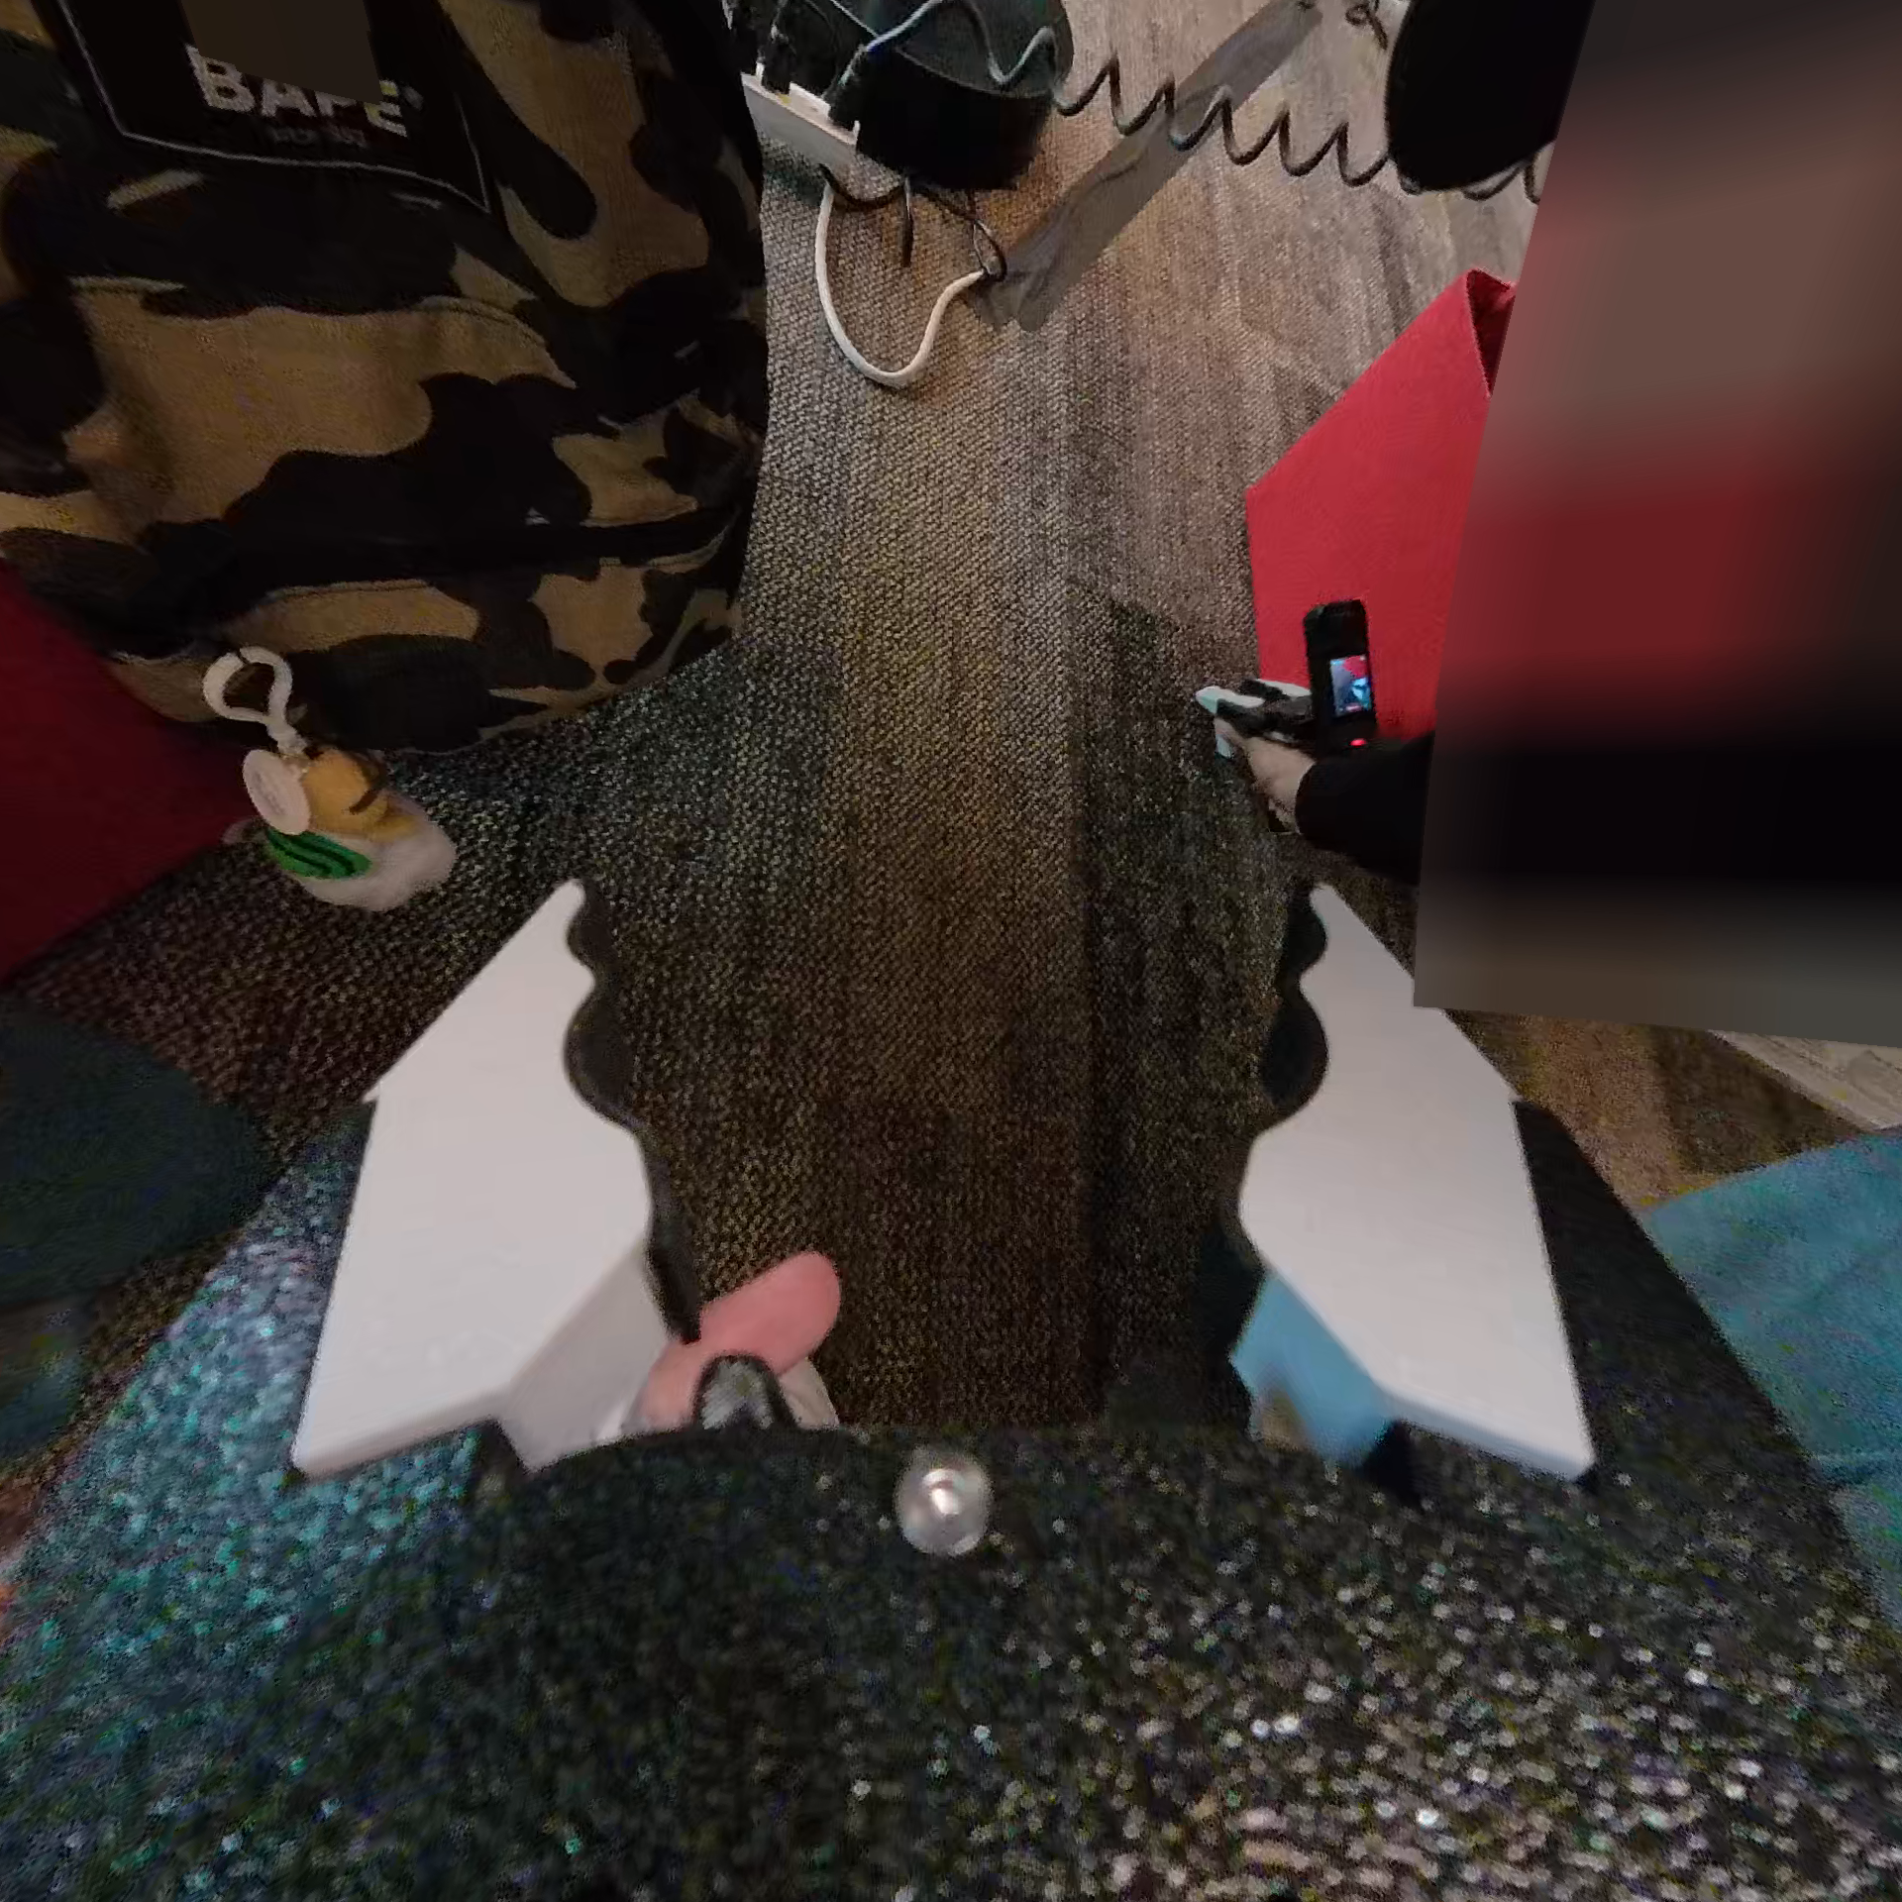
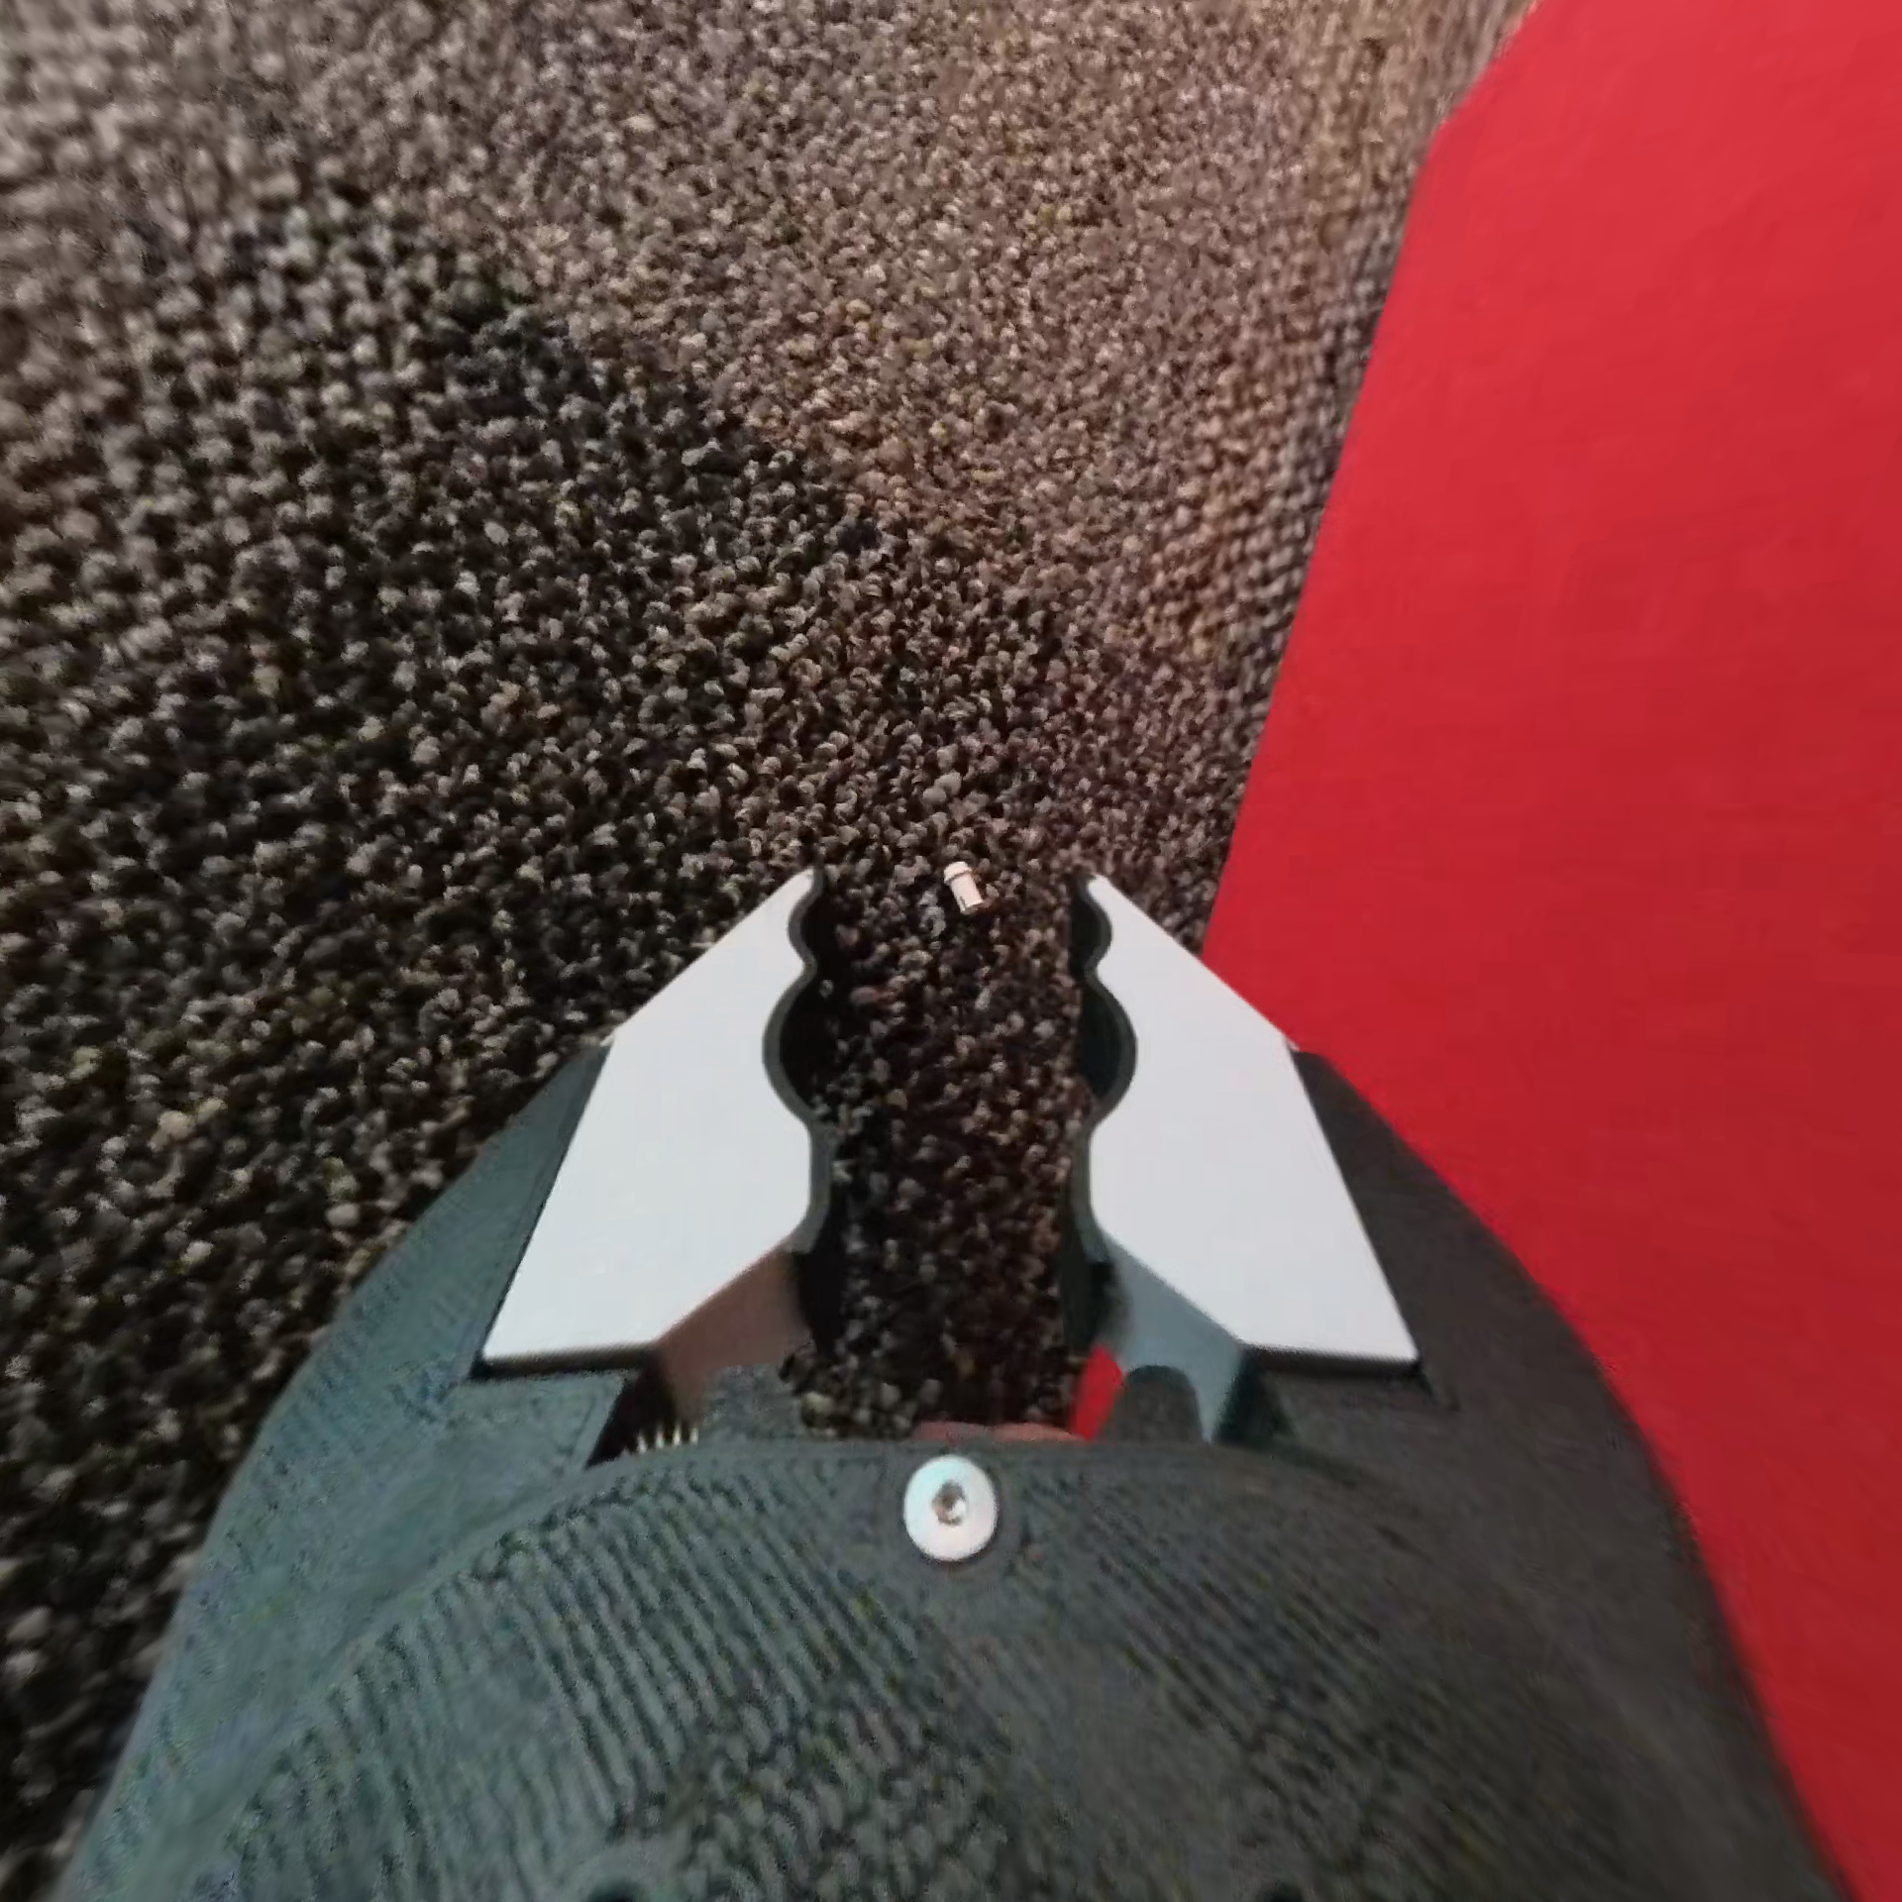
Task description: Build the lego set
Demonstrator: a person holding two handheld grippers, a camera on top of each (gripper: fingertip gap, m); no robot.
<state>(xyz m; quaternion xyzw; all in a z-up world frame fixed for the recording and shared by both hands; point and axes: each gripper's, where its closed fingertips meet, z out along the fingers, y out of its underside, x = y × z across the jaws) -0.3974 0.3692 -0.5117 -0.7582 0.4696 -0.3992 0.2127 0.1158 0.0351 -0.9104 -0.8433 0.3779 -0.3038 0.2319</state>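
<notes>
- Left gripper (image 1: pixel 942 926): white fingers spread wide, nothing between them. Only bare carpet (image 1: pixel 926 720) shows in the gap.
- Right gripper (image 2: pixel 947 895): fingers parted, nothing held. Both tips are low over the carpet, with the red panel (image 2: pixel 1606 823) just beside the right finger.
- Small white piece (image 2: pixel 964 887): lies on the carpet just ahead of the right gripper's tips, between the two finger lines and touching neither. It is too small to tell its kind.
- Open room, right wrist view: carpet runs free ahead and to the left. The red panel's edge closes the whole right side.
- Left wrist view, left side: a camouflage bag (image 1: pixel 360 391) stands on the carpet, a small plush keychain (image 1: pixel 329 813) lying at its foot, near the left finger's tip.
- Left wrist view, right side: the right gripper shows farther off, held in a dark-sleeved hand (image 1: pixel 1281 772) against the red panel.
- Far edge of the carpet: a white cable (image 1: pixel 875 340), a coiled black cord (image 1: pixel 1214 134) and a grey tape strip (image 1: pixel 1132 185), all well apart from both grippers.
- A clear lane of carpet runs between the bag and the red panel.
</notes>
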